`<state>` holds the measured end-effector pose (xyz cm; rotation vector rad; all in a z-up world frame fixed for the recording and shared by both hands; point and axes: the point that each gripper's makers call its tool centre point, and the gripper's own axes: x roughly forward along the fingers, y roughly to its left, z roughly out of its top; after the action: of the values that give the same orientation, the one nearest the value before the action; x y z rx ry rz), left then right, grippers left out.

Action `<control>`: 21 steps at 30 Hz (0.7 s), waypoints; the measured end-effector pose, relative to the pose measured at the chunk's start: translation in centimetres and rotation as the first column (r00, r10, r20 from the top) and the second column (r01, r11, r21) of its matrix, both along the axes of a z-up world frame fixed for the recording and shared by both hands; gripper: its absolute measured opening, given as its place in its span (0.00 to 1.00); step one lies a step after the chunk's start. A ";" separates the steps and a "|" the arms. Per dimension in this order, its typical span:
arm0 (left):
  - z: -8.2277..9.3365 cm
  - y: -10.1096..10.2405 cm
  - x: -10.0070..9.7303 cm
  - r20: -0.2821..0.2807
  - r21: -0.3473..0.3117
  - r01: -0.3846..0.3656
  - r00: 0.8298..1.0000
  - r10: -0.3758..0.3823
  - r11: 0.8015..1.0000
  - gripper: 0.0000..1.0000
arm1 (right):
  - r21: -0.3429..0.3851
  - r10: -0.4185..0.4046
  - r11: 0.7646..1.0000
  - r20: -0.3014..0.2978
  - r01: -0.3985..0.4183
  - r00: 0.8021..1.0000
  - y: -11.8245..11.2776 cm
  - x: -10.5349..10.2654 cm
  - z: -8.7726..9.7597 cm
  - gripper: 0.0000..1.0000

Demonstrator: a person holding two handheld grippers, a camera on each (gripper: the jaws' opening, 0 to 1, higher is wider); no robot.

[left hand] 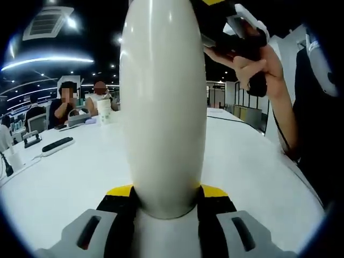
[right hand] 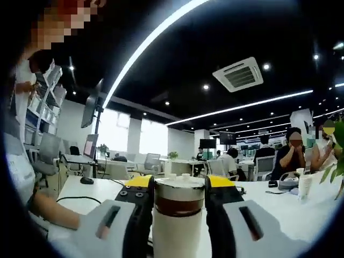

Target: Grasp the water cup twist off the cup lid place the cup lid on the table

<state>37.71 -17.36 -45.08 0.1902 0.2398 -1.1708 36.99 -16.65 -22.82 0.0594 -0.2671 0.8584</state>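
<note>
Both jaws clamp the water cup (left hand: 163, 107).

Both views look close along gripper jaws at the water cup (left hand: 163, 107), sharing the table (left hand: 70, 177).

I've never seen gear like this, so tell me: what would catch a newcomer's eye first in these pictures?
In the left gripper view, a tall white cup stands dead centre on the white table, clamped at its base by the left gripper. In the right gripper view, the right gripper closes on the cup lid, a brown band beneath it. Overhead, long bright ceiling light strips sweep across.
</note>
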 end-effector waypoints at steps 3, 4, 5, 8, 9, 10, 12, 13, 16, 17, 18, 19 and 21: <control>0.0 0.1 0.1 0.000 0.000 0.001 1.000 -0.001 1.000 0.46 | 0.017 0.140 0.990 -0.014 -0.139 0.990 -0.2 0.0 0.0 0.39; 0.0 0.1 0.1 -0.001 0.000 0.001 1.000 -0.001 1.000 0.46 | 0.019 0.185 0.983 -0.012 -0.185 0.983 -0.3 -0.1 0.0 0.39; 0.0 0.2 0.1 -0.001 0.000 0.001 1.000 -0.001 1.000 0.46 | 0.018 0.231 0.973 -0.010 -0.231 0.973 -0.4 -0.1 -0.1 0.38; 0.0 0.0 -0.1 -0.001 0.000 0.001 1.000 -0.001 1.000 0.46 | 0.031 0.363 0.932 -0.016 -0.362 0.932 -0.9 -0.2 0.1 0.32; 0.0 0.0 -0.1 -0.002 0.000 0.000 1.000 0.000 1.000 0.46 | 0.051 0.405 0.913 -0.022 -0.404 0.914 -1.1 -0.3 0.4 0.24; 0.0 0.0 -0.2 -0.002 0.000 0.000 1.000 0.000 1.000 0.46 | 0.093 0.449 0.892 -0.068 -0.443 0.891 -1.4 -0.4 0.6 0.08; 0.0 0.0 -0.2 -0.001 0.000 0.001 1.000 -0.001 1.000 0.46 | 0.032 0.346 0.938 -0.082 -0.345 0.935 -2.3 1.6 0.2 0.12; 0.0 0.0 -0.2 -0.002 0.000 0.001 1.000 -0.001 1.000 0.46 | 0.017 0.327 0.945 -0.072 -0.326 0.942 -2.4 1.8 0.2 0.17; 0.0 -0.1 -0.2 0.000 0.000 0.004 1.000 -0.004 1.000 0.46 | 0.022 0.326 0.945 -0.058 -0.325 0.944 -2.2 1.1 0.4 0.35; 0.1 -0.1 -0.2 0.001 0.000 0.005 1.000 -0.005 1.000 0.46 | 0.031 0.328 0.945 -0.062 -0.326 0.943 -2.2 0.8 0.4 0.35; 0.1 -0.1 -0.2 0.001 -0.001 0.005 1.000 -0.005 1.000 0.46 | 0.034 0.315 0.949 -0.074 -0.313 0.946 -2.2 0.6 0.3 0.35; 0.1 -0.2 -0.2 0.000 -0.001 0.005 1.000 -0.005 1.000 0.46 | 0.038 0.278 0.961 -0.087 -0.275 0.957 -2.4 0.6 0.1 0.37; 0.1 -0.2 -0.2 -0.001 0.000 0.005 1.000 -0.005 1.000 0.46 | 0.022 0.175 0.985 -0.068 -0.173 0.982 -2.8 0.3 -0.1 0.40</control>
<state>37.54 -17.56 -44.96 0.1902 0.2397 -1.1754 37.27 -19.44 -22.87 0.1291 -0.2056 1.0261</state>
